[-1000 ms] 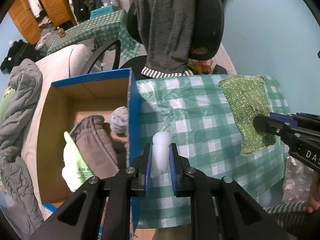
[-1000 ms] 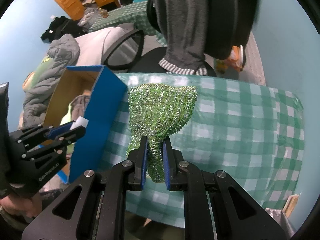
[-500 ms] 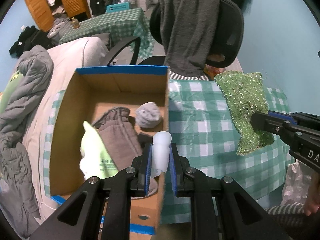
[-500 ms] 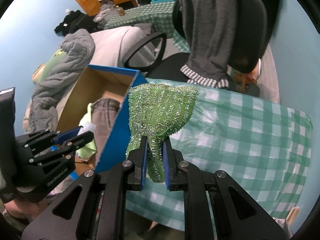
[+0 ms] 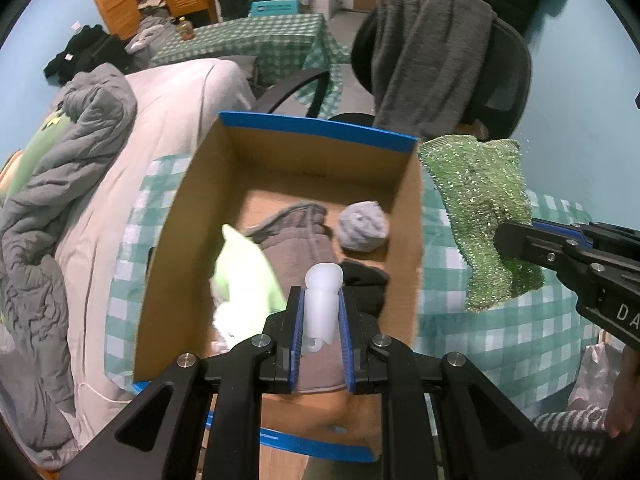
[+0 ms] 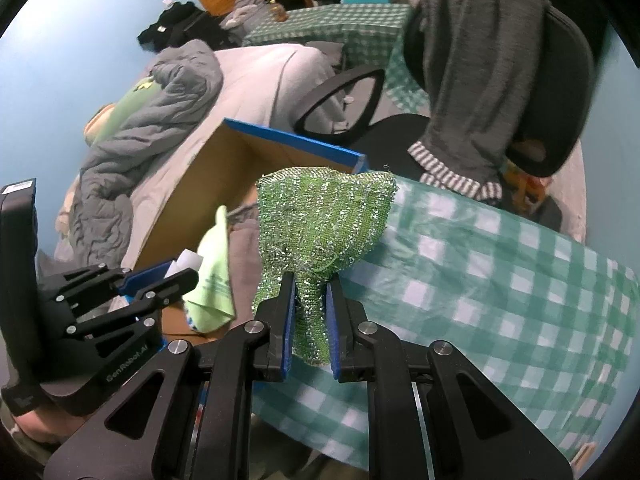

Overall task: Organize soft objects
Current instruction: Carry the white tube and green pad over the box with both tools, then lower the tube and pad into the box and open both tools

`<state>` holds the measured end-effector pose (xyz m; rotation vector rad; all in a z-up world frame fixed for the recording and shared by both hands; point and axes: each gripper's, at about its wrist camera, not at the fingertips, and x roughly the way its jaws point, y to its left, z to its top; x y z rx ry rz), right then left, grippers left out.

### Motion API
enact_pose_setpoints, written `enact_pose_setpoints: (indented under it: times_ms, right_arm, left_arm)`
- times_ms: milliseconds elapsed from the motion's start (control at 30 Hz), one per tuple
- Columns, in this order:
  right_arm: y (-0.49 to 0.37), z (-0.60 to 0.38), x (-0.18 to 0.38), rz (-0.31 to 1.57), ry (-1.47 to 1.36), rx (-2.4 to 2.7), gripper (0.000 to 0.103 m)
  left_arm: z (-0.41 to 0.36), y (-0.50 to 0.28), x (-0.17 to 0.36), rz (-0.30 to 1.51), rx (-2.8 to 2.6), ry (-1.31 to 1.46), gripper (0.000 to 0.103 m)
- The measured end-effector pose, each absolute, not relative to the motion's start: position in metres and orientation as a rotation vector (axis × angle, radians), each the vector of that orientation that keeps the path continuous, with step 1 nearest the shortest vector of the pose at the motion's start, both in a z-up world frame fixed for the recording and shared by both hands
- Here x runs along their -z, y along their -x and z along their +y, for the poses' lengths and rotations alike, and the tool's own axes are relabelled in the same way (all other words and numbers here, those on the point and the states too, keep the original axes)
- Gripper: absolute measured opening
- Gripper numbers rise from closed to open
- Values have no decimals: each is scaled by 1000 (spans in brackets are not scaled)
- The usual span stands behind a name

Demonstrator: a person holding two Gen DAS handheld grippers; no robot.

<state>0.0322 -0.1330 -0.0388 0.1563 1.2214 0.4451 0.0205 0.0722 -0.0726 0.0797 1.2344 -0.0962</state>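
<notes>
My left gripper (image 5: 320, 300) is shut on a small white soft piece (image 5: 322, 300) and hangs over the open cardboard box (image 5: 320, 130) with blue edges. Inside the box lie a grey folded cloth (image 5: 296, 236), a grey ball of fabric (image 5: 363, 226), a pale green cloth (image 5: 246, 276) and a dark item (image 5: 364, 280). My right gripper (image 6: 310, 284) is shut on a glittery green cloth (image 6: 324, 220), held in the air beside the box's right wall, above the checked tablecloth (image 6: 500, 272). The left gripper (image 6: 160, 276) also shows in the right wrist view.
A black office chair (image 5: 444, 52) draped with a grey sweater stands behind the table. A bed with a grey quilt (image 5: 52, 160) lies to the left of the box. Another checked table (image 5: 256, 44) and wooden doors stand farther back.
Both grippers have moved left with what they hold. The left one went from above the tablecloth to above the box; the green cloth came from mid-table to the box's right wall.
</notes>
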Motion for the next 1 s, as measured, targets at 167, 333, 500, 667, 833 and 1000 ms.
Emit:
enact_pose_setpoints:
  times_ms: [167,333,500,667,833,1000]
  right_arm:
    - [-40,-109,41,1228,-135,-477,13]
    - [-47,-87,46,1242,-123,-500,13]
    - [-54,-69,51,1257,-117,-513,13]
    - [-59,-55,55,1273,-117,-517,13]
    - [-63,-47,59,1286,-118,-513,13]
    - [-66,-42,61,1302,-109,-506,16]
  left_arm:
    - [94,-25,77,1242,72,-62,16]
    - [110,-29,82,1250,55,-55,16]
    - [125,-37,90,1263,41,-51,16]
    - [134,-45,97,1277,36,-48,17]
    - [139,-50,102,1296,36,-43,18]
    - [142,-52,107,1321,22,-38,26]
